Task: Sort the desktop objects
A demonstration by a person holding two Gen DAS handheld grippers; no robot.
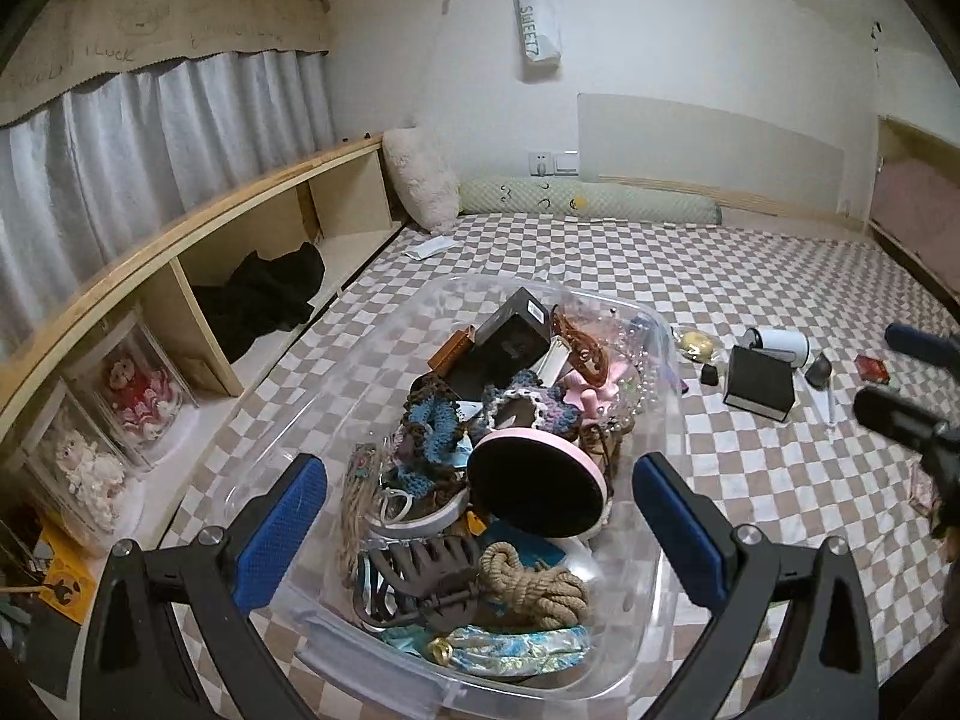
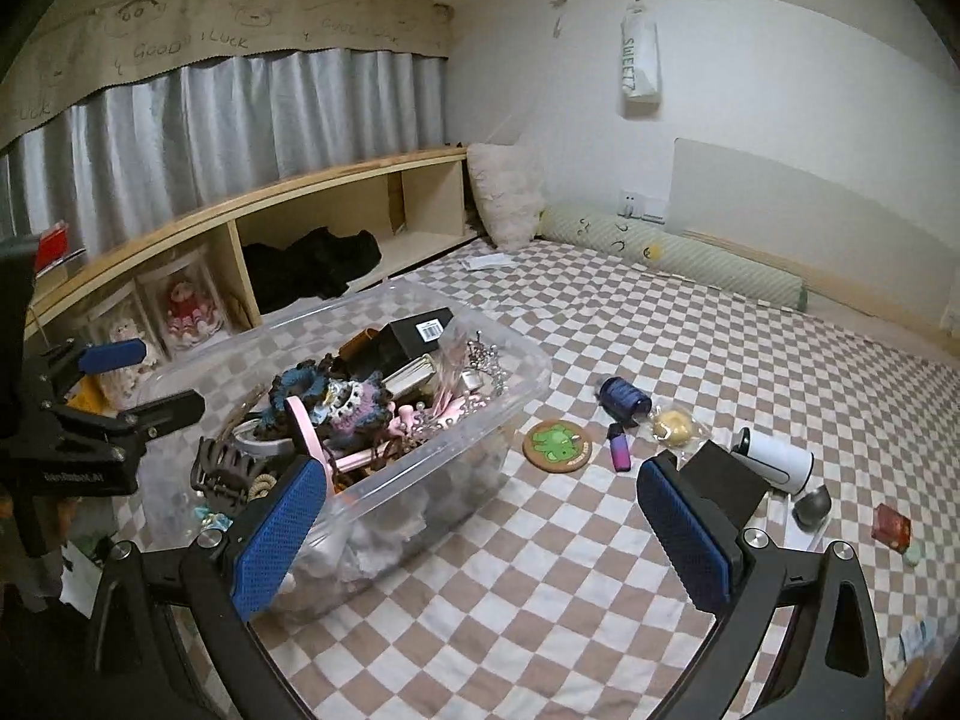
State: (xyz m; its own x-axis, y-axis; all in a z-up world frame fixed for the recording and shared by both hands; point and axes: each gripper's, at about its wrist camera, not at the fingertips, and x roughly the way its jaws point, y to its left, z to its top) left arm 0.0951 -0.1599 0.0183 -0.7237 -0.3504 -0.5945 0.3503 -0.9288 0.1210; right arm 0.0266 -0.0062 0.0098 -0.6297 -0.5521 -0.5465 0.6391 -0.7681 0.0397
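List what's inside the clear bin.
The bin holds a claw clip, rope, pink mirror, crocheted pieces and a black box. Lower layers are covered.

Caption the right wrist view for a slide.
Open right gripper hovers beside the full clear bin; loose items remain on the checkered bedspread.

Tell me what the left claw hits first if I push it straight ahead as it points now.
Probably the round pink-rimmed mirror, lying atop the clutter in the clear bin. The left claw is open above the bin's near end; depth is unclear, so the hair clip might touch first.
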